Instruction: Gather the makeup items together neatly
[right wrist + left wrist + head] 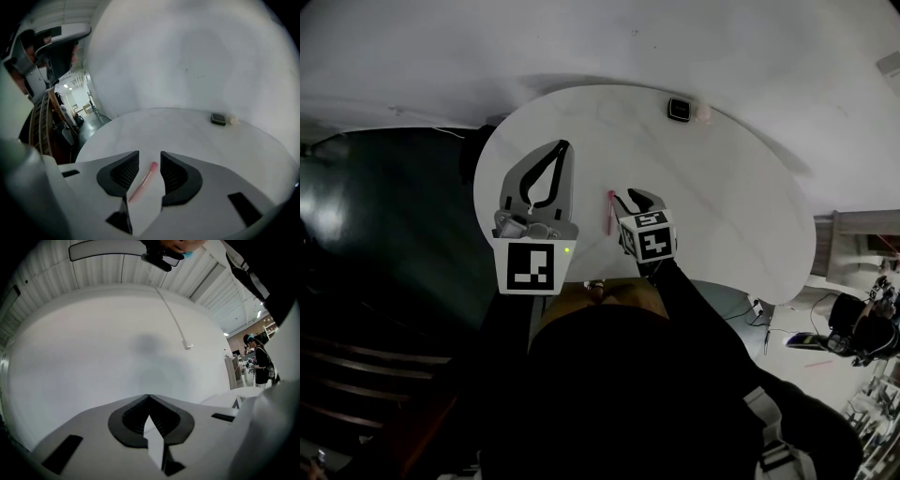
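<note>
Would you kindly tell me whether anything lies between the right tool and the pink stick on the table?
Nothing visible does. The right tool has its jaws apart, and the pink stick lies on the table in line with their gap. The black compact sits at the far edge, well clear.

White rounded table [722, 206] standing on dark floor [394, 234]

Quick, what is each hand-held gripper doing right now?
Left hand-held gripper: closed, holding nothing.
Right hand-held gripper: open; a pink stick lies between its jaws, not gripped.
</note>
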Action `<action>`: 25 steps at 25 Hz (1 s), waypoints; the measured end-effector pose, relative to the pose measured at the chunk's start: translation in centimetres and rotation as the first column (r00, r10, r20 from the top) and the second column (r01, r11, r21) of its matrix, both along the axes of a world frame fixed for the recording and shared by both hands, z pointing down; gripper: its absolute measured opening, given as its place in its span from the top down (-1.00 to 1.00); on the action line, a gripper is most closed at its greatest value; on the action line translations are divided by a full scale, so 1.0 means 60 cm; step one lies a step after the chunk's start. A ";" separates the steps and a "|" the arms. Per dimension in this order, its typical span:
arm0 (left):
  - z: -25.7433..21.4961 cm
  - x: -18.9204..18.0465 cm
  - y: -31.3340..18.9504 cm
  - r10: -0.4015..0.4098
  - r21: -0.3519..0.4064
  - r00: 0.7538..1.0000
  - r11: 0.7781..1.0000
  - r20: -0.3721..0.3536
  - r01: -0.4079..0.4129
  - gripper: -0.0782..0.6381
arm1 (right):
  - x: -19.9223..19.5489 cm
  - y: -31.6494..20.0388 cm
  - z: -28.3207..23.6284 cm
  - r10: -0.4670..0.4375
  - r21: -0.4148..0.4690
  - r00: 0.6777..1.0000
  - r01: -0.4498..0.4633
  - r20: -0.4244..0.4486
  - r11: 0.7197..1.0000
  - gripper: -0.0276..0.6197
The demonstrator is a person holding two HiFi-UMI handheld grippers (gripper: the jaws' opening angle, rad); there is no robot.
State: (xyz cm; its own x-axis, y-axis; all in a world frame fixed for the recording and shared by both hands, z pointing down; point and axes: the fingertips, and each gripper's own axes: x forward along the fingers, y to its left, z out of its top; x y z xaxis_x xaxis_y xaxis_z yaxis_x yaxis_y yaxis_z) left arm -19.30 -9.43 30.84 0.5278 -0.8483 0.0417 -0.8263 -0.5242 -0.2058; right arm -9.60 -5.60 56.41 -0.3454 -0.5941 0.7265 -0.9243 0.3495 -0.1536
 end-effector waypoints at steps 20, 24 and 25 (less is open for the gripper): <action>0.025 -0.060 0.001 -0.074 -0.040 0.997 0.996 -0.002 0.074 0.73 | -0.009 0.056 0.154 -0.035 -0.212 0.995 0.014 -0.097 0.977 0.72; 0.025 -0.050 -0.003 -0.064 -0.037 0.998 0.997 -0.006 0.064 0.73 | 0.004 0.044 0.138 -0.011 -0.175 0.995 -0.006 -0.095 0.984 0.72; 0.025 -0.046 -0.004 -0.059 -0.034 0.998 0.998 -0.006 0.059 0.73 | 0.010 0.038 0.127 0.000 -0.154 0.996 -0.015 -0.094 0.988 0.72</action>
State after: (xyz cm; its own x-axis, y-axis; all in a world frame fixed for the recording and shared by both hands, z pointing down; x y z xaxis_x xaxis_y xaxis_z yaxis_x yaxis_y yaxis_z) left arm -22.09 -9.69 32.33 0.4771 -0.8763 0.0669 -0.8575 -0.4809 -0.1828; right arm -9.00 -3.29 64.03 -0.2679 -0.4748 0.8383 -0.9396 0.3212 -0.1184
